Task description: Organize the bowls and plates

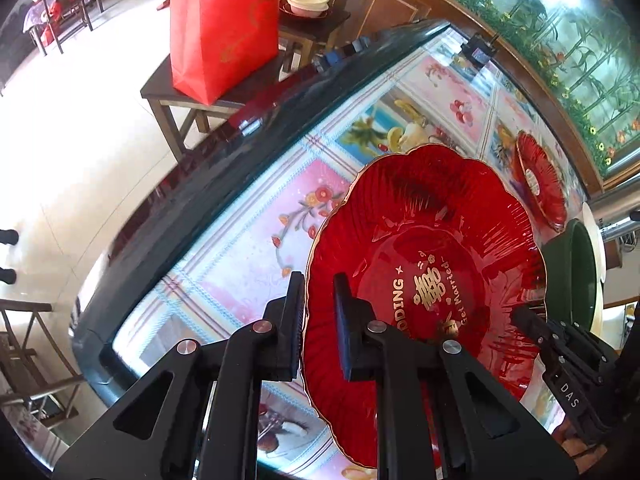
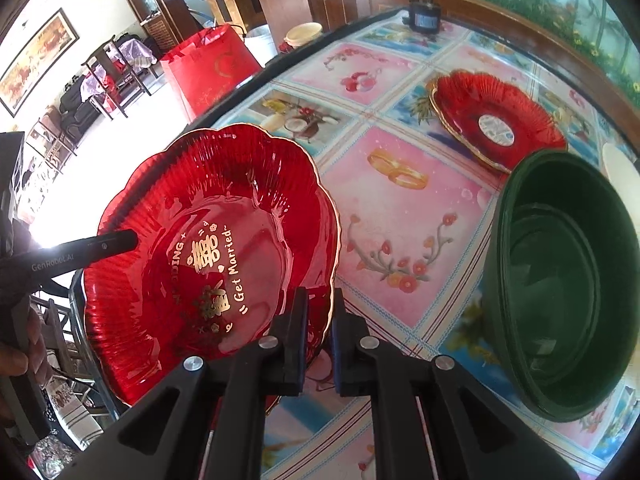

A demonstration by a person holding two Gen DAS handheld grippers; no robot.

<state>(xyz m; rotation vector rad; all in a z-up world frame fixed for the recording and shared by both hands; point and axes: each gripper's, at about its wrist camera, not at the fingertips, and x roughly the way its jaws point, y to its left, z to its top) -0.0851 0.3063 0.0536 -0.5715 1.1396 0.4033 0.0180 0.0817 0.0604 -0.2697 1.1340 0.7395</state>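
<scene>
A red scalloped plate (image 1: 432,240) with a gold rim and gold "Get Married" lettering is held tilted over the table, gripped from both sides. My left gripper (image 1: 319,284) is shut on the plate's left rim, one finger on each face of it. My right gripper (image 2: 320,294) is shut on the opposite rim of the same plate (image 2: 208,208). Each gripper shows in the other's view: the right gripper (image 1: 524,318) at the plate's right edge, the left gripper (image 2: 128,239) at its left edge. A stack of red plates (image 2: 496,120) lies further back on the table.
Nested dark green bowls (image 2: 560,280) stand on the right of the table (image 2: 392,208), with a white dish (image 2: 620,172) behind them. A small black device (image 2: 424,18) sits at the far edge. Beyond the table are a red bag (image 1: 224,28) and cream bowls (image 1: 308,0) on stools.
</scene>
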